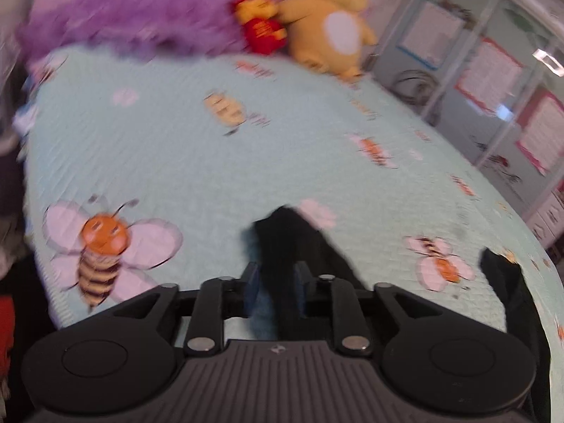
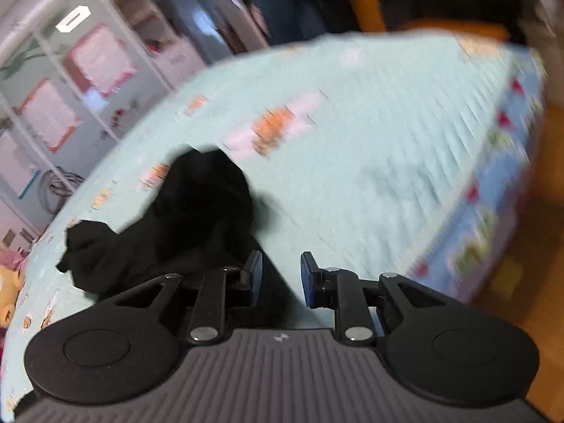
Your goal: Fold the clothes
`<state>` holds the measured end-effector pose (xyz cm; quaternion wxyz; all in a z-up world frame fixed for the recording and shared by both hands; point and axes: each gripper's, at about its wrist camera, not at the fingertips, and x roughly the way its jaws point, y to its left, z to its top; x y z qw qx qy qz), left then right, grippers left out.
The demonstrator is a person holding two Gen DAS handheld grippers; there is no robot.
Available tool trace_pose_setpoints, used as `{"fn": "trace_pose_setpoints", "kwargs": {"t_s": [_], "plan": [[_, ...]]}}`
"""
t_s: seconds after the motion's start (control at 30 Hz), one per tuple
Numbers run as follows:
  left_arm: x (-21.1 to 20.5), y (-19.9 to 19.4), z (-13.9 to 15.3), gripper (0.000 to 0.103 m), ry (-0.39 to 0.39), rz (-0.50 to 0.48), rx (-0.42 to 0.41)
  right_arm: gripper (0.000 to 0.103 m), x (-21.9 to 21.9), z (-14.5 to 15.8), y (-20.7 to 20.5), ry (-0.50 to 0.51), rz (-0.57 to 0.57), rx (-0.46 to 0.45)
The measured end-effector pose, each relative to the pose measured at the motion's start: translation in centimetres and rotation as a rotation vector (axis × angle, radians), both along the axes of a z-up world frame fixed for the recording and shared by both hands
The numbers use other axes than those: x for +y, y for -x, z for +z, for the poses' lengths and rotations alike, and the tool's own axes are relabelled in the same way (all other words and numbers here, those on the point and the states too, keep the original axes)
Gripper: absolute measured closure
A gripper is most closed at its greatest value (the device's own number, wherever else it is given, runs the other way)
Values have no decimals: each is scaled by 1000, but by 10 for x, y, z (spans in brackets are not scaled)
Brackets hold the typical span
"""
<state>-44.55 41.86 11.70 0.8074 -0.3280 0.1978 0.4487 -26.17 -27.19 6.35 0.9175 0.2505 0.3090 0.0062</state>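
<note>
A black garment (image 2: 197, 204) lies bunched on a pale green bedspread printed with bees (image 2: 370, 162). In the right wrist view my right gripper (image 2: 282, 278) stands open at the garment's near right edge. The cloth runs under its left finger (image 2: 254, 275), and bedspread shows in the gap between the fingers. In the left wrist view a strip of the black garment (image 1: 292, 239) rises between the fingers of my left gripper (image 1: 276, 283). It lies against the right pad (image 1: 300, 287), with a gap to the left pad. Another black fold (image 1: 504, 282) shows at the right. Both views are blurred.
A yellow plush bear (image 1: 328, 24), a small red plush (image 1: 261, 28) and a purple fluffy blanket (image 1: 134, 10) sit at the far end of the bed. Glass-fronted cabinets (image 1: 476, 70) stand beside it. The bed's blue patterned side (image 2: 493, 211) drops to a wooden floor (image 2: 528, 317).
</note>
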Motion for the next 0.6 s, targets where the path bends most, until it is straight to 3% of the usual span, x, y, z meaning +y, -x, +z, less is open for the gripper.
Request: {"fn": "trace_pose_setpoints", "kwargs": {"t_s": [0.13,0.27,0.4,0.5,0.53,0.6], "plan": [[-27,-39,9,60,-37,-163,5,78,48,11,-21,8,167,-100],[-54,-81,1,60,-10,-348,6,78,83,2,-42,-27,263,-101],[-90,-121,-13,50,-33,-551,54,73,78,2,-45,0,212,-137],[-115,-149,-29,48,-51,-676,94,58,56,10,-41,59,122,-205],[-125,-157,-35,48,-47,-708,103,52,47,12,-42,59,105,-220],[-141,-173,-47,47,-23,-754,123,50,25,11,-56,12,111,-207]]}}
